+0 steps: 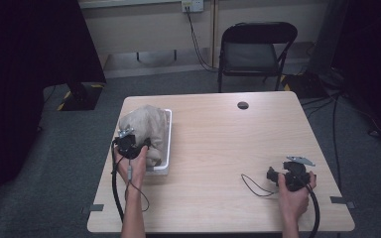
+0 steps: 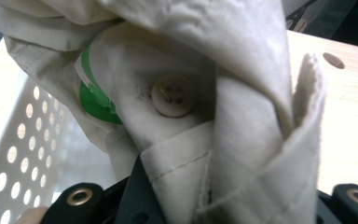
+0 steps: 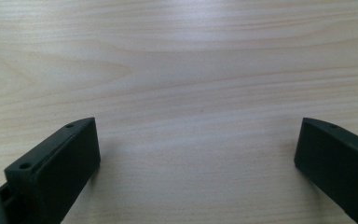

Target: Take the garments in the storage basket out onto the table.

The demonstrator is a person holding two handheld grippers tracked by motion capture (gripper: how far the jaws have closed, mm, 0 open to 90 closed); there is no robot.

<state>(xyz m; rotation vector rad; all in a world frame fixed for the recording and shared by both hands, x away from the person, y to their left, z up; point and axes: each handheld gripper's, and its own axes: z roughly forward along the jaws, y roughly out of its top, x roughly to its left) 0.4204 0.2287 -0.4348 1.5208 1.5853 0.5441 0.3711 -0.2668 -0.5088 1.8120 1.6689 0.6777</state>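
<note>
A person seated at a light wooden table (image 1: pixel 218 148) works a hand-held gripper in each hand. The left gripper (image 1: pixel 129 144), seen in the high view at the table's left side, is clamped on a fold of a cream-coloured cloth garment (image 1: pixel 141 129) that is heaped in and above a white perforated basket (image 1: pixel 167 144); the jaws are pressed together on the fabric. In the left gripper view the cloth (image 2: pixel 242 93) rises in thick creased folds straight out of the jaws, with a stitched hem, a pale round button (image 2: pixel 173 96) and a patch of green (image 2: pixel 95 100) tucked behind a fold, what it belongs to being unclear. The basket's wall (image 2: pixel 14 158), dotted with round holes, runs along the left of that view. The right gripper (image 1: pixel 293 174) rests well apart from the garment, near the table's right front edge, held low over the bare wood with its cable (image 1: pixel 253 186) looping to the left. In the right gripper view its two black jaws stand spread wide, with nothing but table grain (image 3: pixel 191 93) between them. Beyond the table a black folding chair (image 1: pixel 257 49) stands on grey carpet before a pale wall.
</note>
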